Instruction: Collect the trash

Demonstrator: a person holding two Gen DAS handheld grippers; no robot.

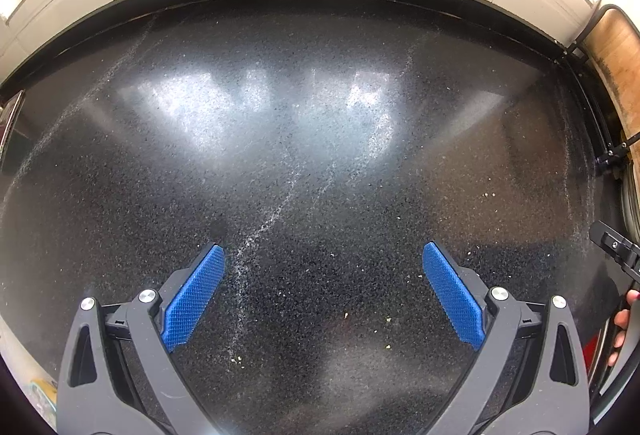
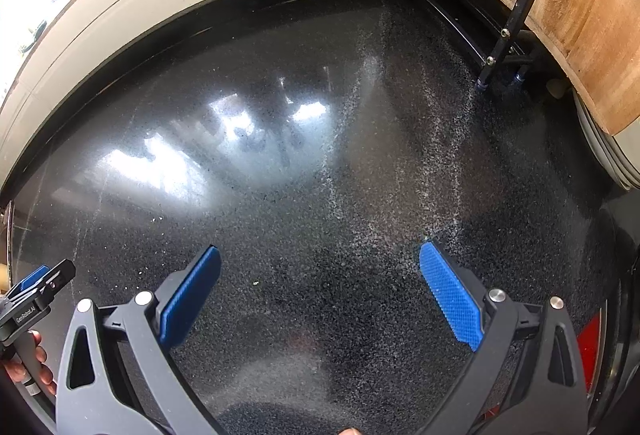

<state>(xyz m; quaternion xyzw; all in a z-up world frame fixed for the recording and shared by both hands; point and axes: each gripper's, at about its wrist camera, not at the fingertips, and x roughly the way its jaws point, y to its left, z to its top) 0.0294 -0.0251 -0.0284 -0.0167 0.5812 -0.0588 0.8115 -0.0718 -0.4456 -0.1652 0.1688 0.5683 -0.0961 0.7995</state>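
Crumbs [image 1: 360, 319], the only trash showing, lie scattered on the dark speckled counter [image 1: 320, 155] just ahead of the left gripper [image 1: 323, 255], well in from its back edge. Both the left and right gripper [image 2: 320, 255] hover spread wide, empty, probably searching for something graspable.

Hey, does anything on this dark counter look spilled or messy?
Yes. Pale crumbs lie scattered on the black speckled counter between the open left gripper fingers, and a whitish powdery streak trails across it.
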